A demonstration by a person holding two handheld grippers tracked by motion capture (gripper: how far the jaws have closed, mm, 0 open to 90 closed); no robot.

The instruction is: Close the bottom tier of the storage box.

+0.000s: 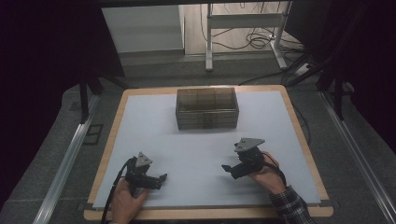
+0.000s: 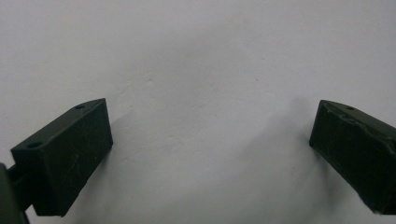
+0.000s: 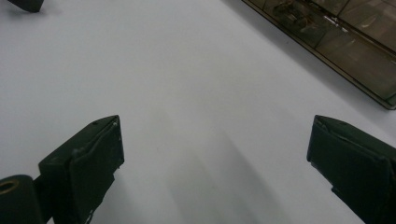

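The left claw (image 1: pixel 159 179) sits low over the bench (image 1: pixel 299 130) near its front edge, toward the left corner, jaws spread wide with nothing between them. In the left gripper view the jaws frame bare white sheet (image 2: pixel 201 93). A hand (image 1: pixel 126 200) grips it from below, cable trailing back off the front edge.

The right claw (image 1: pixel 227 169) hangs near the front edge toward the right side, also spread wide and holding nothing, pointing left toward the other claw. The right hand (image 1: pixel 266 177) holds it, a plaid sleeve (image 1: pixel 292 205) behind.

The box (image 1: pixel 207 108), clear and split into compartments, stands at the middle of the bench near the far edge, well apart from both claws. In the right gripper view its corner (image 3: pixel 345 42) shows at upper right.
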